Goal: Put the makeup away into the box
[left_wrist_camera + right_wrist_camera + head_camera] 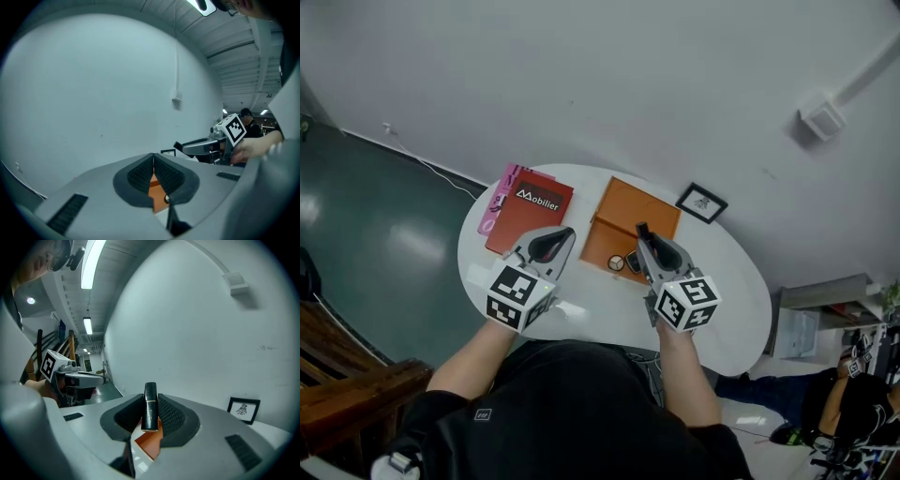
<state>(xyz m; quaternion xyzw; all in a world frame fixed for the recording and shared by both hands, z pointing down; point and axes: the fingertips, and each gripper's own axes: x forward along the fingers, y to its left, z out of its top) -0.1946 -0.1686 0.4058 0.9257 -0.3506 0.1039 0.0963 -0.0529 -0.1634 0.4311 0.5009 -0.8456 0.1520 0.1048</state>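
White lettering spells "Mobiller" on the red book (530,217) lying on the round surface (731,309); small print on the pink booklet (499,202) and black lipstick (150,406) is unreadable

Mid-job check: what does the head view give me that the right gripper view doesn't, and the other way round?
Head view only: the red book lying on a pink booklet, and a small round item at the near edge of the orange box.

Right gripper view only: the right gripper seen close, its pads pressing both sides of the upright black lipstick tube, plus ceiling lights.

Both: the lipstick tube, the orange box, the framed picture and the left gripper.
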